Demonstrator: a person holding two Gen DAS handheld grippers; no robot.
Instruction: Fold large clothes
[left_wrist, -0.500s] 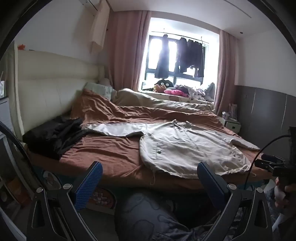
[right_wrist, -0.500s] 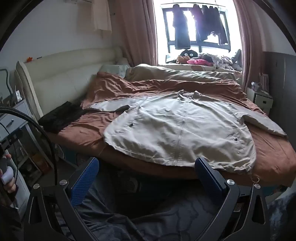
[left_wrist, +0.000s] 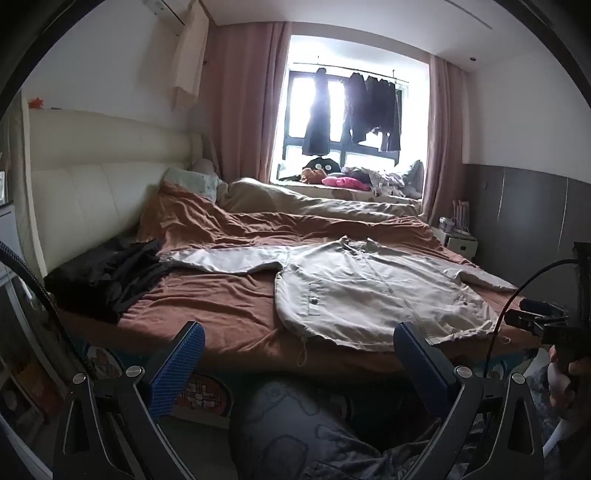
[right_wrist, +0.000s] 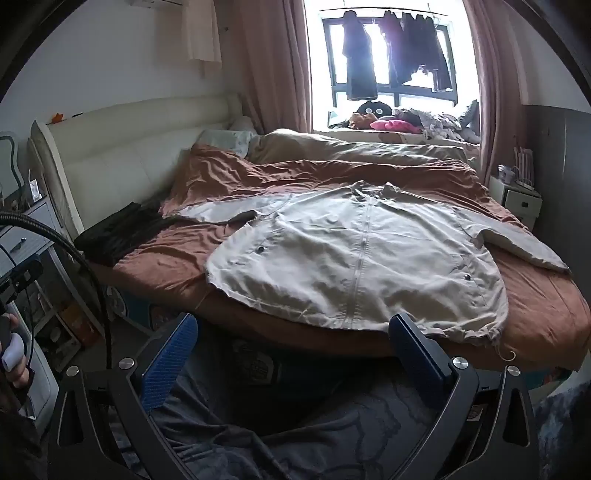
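A large beige zip jacket (right_wrist: 354, 258) lies spread flat, front up, on the brown bedspread (right_wrist: 535, 302), hem toward me, sleeves stretched out to both sides. In the left wrist view the same jacket (left_wrist: 369, 291) lies ahead and to the right. My left gripper (left_wrist: 299, 339) hovers open before the bed's near edge, left of the hem, nothing between its blue pads. My right gripper (right_wrist: 295, 332) is open too, just short of the hem's middle, touching nothing.
A pile of black clothes (left_wrist: 103, 273) lies on the bed's left side by the cream headboard (left_wrist: 96, 192). A beige duvet (right_wrist: 351, 151) is bunched at the far side under the window. A nightstand (right_wrist: 517, 195) stands at the right. The person's patterned trouser leg (left_wrist: 306, 424) is below me.
Both views are almost as they were; the grippers have stayed open and the jacket has not moved.
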